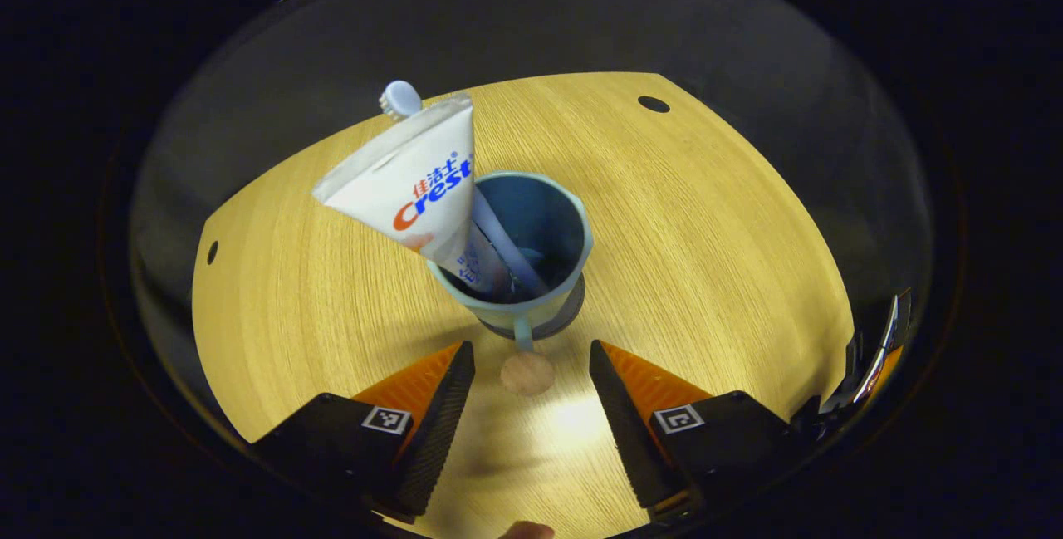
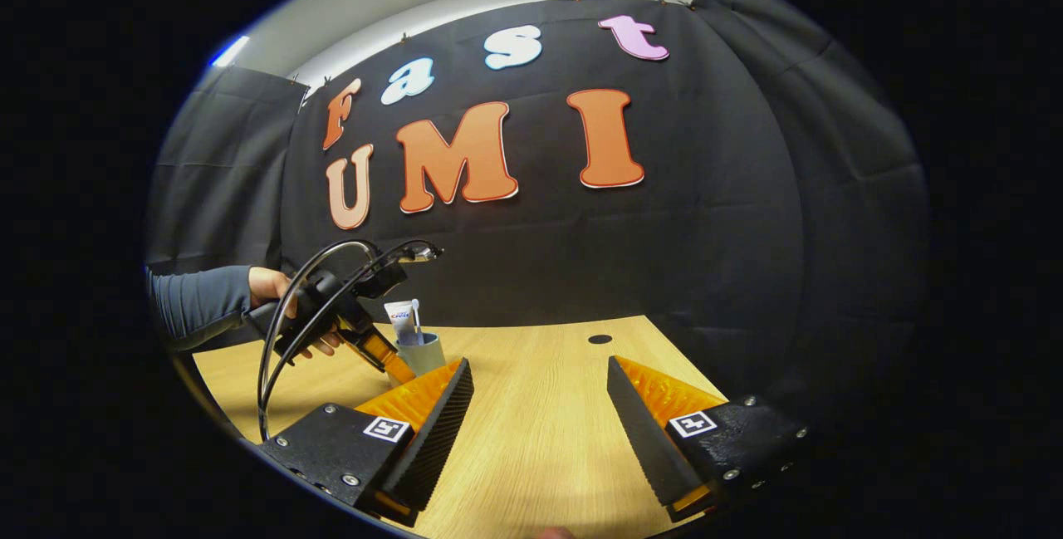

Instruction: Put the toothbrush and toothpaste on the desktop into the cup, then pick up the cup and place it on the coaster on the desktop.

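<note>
Left gripper [image 1: 531,377] is hovering wide open, empty, above the cup [image 1: 531,273] sitting on the coaster [image 1: 573,306] with toothbrush [image 1: 402,99] and "Crest" toothpaste [image 1: 419,182] leaning inside — top-heavy, rigid, likely slick, so grab the handle or body low; right gripper [image 2: 540,406] is idling open, empty.

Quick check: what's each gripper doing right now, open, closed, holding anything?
Left gripper: open, holding nothing, just short of the cup.
Right gripper: open, holding nothing.
</note>
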Tool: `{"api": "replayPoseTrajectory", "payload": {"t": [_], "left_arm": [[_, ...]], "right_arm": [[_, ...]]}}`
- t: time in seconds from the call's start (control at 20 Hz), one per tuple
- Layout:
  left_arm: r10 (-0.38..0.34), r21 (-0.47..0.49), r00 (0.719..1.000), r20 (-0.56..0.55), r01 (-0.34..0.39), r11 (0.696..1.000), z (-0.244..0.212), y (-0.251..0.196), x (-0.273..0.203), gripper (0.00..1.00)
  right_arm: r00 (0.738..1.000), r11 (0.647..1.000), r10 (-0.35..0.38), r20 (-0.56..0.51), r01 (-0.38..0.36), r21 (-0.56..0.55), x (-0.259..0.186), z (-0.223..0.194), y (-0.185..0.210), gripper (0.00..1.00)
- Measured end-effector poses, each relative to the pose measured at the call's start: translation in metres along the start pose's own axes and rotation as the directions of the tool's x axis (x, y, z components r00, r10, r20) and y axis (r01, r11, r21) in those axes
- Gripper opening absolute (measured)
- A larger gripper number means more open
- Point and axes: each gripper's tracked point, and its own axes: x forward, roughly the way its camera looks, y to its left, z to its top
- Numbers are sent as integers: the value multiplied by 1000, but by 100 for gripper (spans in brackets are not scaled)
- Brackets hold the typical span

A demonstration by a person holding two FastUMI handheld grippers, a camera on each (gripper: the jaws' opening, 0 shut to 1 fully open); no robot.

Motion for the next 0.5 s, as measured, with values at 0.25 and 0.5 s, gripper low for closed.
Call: {"api": "replayPoseTrajectory", "payload": {"t": [0.25,0.5], "left_arm": [[28,-27,982,187,-24,999,21,16,-16,99],[107,-68,909,403,-86,994,38,30,-72,99]], "right_arm": [[999,997,-50,-20,48,-65,11,8,12,98],[998,995,-61,-22,59,-74,26,19,40,98]]}}
